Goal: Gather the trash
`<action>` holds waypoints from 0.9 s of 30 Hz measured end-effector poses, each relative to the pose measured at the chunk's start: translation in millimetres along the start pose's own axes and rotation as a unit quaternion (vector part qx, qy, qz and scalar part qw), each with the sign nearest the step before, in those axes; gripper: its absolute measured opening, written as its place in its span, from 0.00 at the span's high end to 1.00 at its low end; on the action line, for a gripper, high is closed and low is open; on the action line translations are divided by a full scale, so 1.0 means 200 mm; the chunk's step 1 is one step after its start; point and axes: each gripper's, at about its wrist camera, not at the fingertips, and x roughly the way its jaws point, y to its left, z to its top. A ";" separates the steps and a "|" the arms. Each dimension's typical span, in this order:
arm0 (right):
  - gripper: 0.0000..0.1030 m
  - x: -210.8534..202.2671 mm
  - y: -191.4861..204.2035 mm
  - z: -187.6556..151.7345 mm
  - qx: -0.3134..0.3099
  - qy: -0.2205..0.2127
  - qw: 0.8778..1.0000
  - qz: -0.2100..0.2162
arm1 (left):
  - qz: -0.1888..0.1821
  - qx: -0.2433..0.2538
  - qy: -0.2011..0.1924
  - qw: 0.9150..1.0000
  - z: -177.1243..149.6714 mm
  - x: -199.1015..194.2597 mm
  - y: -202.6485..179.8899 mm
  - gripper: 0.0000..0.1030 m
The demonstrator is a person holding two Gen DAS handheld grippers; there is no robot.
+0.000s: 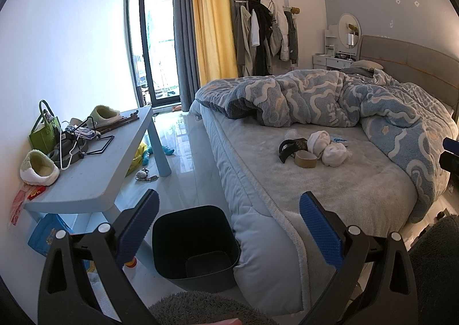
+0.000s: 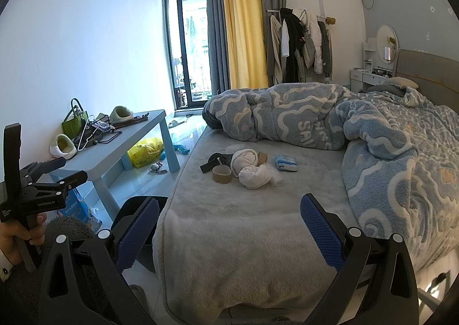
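A black bin [image 1: 195,247] stands on the floor at the bed's near left corner; its rim shows in the right wrist view [image 2: 134,204]. On the grey bed sheet [image 2: 229,224] lie a brown tape roll [image 2: 221,174], white socks [image 2: 252,170], a black strap [image 2: 213,162], a crumpled clear wrapper [image 2: 275,177] and a blue tissue pack [image 2: 285,162]. The tape roll [image 1: 305,159] and socks [image 1: 327,147] also show in the left wrist view. My left gripper [image 1: 229,227] is open and empty above the bin. My right gripper [image 2: 229,227] is open and empty over the bed's foot.
A light blue bench [image 1: 94,175] by the left wall holds slippers [image 1: 38,167], a green bag [image 1: 44,129] and hangers. A yellow bag [image 2: 145,152] and small items lie on the floor under it. A rumpled blue duvet [image 2: 373,147] covers the bed's far half.
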 end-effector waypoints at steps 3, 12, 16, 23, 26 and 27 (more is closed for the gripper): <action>0.03 0.00 0.00 0.00 -0.001 0.000 1.000 0.000 | 0.000 0.002 -0.001 1.000 -0.01 0.00 -0.01 0.03; 0.03 -0.01 0.00 0.02 0.011 0.000 1.000 0.006 | -0.003 0.001 -0.008 1.000 0.01 -0.02 -0.04 0.03; 0.03 -0.04 -0.03 0.03 0.022 -0.004 1.000 0.006 | -0.012 -0.009 -0.014 1.000 0.03 -0.07 0.00 0.03; 0.03 -0.05 -0.02 0.05 0.020 -0.010 0.999 -0.033 | -0.012 -0.024 -0.027 0.999 0.07 -0.11 0.05 0.03; 0.03 -0.02 -0.01 0.07 0.017 -0.014 0.999 -0.050 | -0.023 -0.015 -0.040 0.999 0.09 -0.12 0.04 0.03; 0.03 0.00 -0.01 0.08 0.020 -0.016 0.999 -0.045 | -0.025 -0.012 -0.042 0.999 0.10 -0.12 0.03 0.03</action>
